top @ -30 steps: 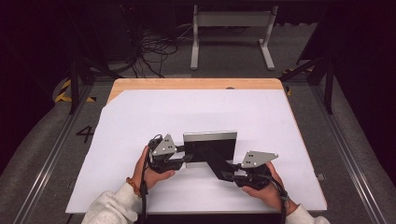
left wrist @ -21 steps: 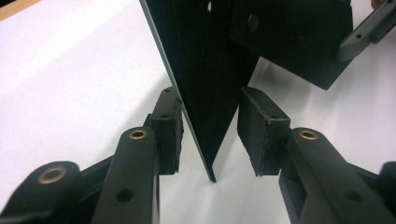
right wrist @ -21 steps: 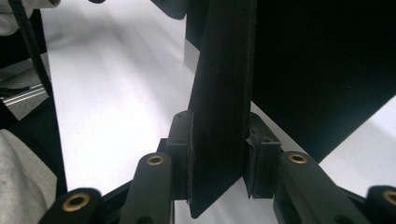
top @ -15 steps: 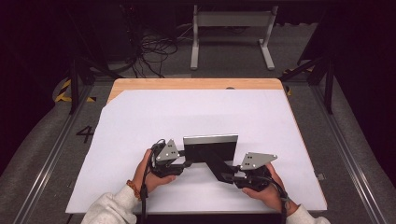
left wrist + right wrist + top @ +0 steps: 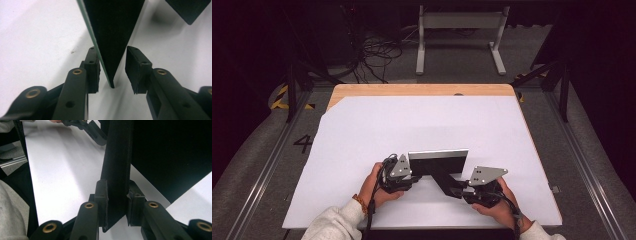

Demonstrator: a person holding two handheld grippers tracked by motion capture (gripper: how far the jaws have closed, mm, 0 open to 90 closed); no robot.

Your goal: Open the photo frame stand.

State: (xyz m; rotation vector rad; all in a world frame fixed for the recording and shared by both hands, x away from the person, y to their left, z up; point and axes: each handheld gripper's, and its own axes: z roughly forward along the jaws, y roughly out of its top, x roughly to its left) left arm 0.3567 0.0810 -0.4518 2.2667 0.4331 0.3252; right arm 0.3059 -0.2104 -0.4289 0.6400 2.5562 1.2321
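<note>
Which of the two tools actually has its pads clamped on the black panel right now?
The right tool: both pads press the black panel's lower flap. The left tool only straddles a corner, its jaws closing in, a gap showing at the right pad.

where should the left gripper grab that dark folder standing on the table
At its near left corner, coming in level from the person's side. The dark folder stands on edge, so its thin panel tip already sits between the left gripper pads, which have been closing but don't yet clamp it.
</note>
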